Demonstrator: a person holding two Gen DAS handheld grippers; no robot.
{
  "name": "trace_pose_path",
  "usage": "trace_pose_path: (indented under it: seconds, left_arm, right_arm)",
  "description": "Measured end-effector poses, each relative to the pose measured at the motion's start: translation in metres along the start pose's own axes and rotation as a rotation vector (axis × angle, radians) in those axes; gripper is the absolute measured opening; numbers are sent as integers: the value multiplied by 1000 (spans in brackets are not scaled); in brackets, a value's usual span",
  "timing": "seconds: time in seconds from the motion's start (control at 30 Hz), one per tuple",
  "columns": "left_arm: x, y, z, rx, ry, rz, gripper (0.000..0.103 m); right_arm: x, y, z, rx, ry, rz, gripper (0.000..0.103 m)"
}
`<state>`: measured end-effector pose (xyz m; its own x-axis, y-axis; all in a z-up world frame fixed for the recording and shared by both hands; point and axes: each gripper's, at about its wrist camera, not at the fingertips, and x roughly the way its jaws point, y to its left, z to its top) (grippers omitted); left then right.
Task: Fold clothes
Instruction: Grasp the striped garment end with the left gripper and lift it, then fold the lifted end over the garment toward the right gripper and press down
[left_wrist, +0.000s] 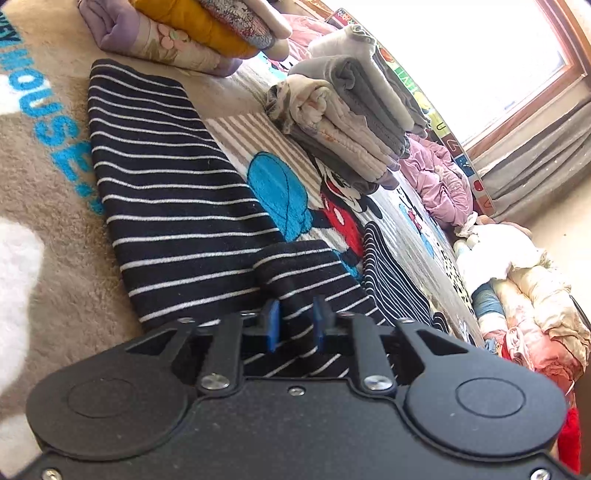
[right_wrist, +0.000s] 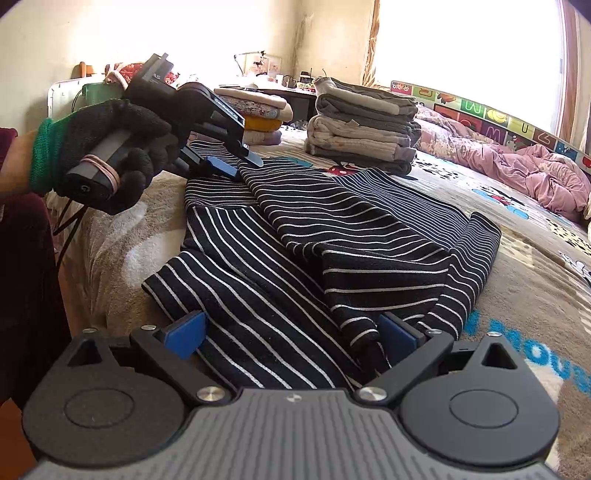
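Note:
A black garment with thin white stripes (left_wrist: 166, 177) (right_wrist: 332, 229) lies spread on the bed's plush cartoon blanket (left_wrist: 55, 258) (right_wrist: 535, 295), one part folded over its middle. My left gripper (left_wrist: 296, 321) (right_wrist: 240, 166), held by a gloved hand (right_wrist: 110, 147), sits at the garment's far left edge. Its blue pads stand close together with striped cloth pinched between them. My right gripper (right_wrist: 291, 338) hovers over the near edge, jaws wide apart. Cloth lies between its blue pads (right_wrist: 188, 332), but they do not press on it.
Two stacks of folded clothes (right_wrist: 362, 125) (right_wrist: 255, 107) (left_wrist: 351, 110) (left_wrist: 192, 29) stand on the bed beyond the garment. A crumpled pink quilt (right_wrist: 535, 177) (left_wrist: 439, 177) lies by an alphabet play mat (right_wrist: 480, 110) under the window. More bundled bedding (left_wrist: 524, 295) is piled nearby.

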<state>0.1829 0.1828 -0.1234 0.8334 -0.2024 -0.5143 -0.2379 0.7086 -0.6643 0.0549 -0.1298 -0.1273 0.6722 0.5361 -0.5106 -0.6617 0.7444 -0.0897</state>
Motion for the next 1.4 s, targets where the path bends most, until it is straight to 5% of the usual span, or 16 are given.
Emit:
trace_pose_path:
  seconds: [0.17, 0.4, 0.53, 0.63, 0.87, 1.4]
  left_arm:
    - [-26, -32, 24, 89, -146, -91, 0]
    - [-11, -42, 21, 88, -111, -129, 0]
    - [-17, -64, 17, 134, -110, -166, 0]
    - [-20, -86, 15, 160, -114, -202, 0]
    - [2, -152, 14, 211, -49, -276, 0]
    - [124, -255, -15, 274, 153, -176, 0]
  right_arm:
    - [0, 1, -1, -3, 8, 5, 99]
    - [-4, 9, 1, -74, 34, 22, 99]
    - [-16, -1, 8, -29, -45, -20, 98]
    - [-9, -11, 5, 12, -8, 8, 98]
    - [-13, -13, 0, 41, -9, 57, 98]
    - [-21, -40, -10, 236, -3, 171, 98]
